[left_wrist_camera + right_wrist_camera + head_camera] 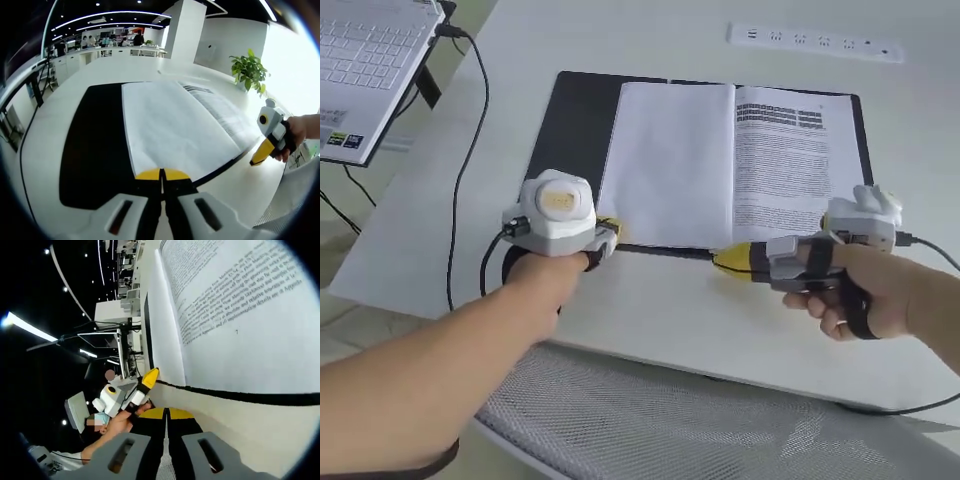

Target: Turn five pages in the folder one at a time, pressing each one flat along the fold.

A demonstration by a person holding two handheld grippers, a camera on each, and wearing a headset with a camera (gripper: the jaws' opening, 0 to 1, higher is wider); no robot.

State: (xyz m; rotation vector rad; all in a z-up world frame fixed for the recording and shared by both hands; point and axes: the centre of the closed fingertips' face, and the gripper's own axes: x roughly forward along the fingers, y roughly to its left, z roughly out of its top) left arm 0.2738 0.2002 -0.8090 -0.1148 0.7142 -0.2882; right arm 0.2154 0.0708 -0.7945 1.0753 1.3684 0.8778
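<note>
The black folder (pixel 570 120) lies open on the white table. Its left leaf is a blank white page (pixel 670 160) and its right leaf a printed page (pixel 790 170). My left gripper (pixel 608 231) is shut, its yellow tips at the bottom left corner of the blank page (pixel 170 130). My right gripper (pixel 728 261) is shut too, pointing left just below the folder's bottom edge under the fold. In the right gripper view the printed page (pixel 240 315) lies ahead beyond the folder's black edge (pixel 250 397). Neither gripper holds a page.
A laptop (pixel 360 60) stands at the far left with a black cable (pixel 470 130) trailing down the table. A white power strip (pixel 815 42) lies at the back right. A grey mesh chair seat (pixel 650 420) sits below the table's near edge.
</note>
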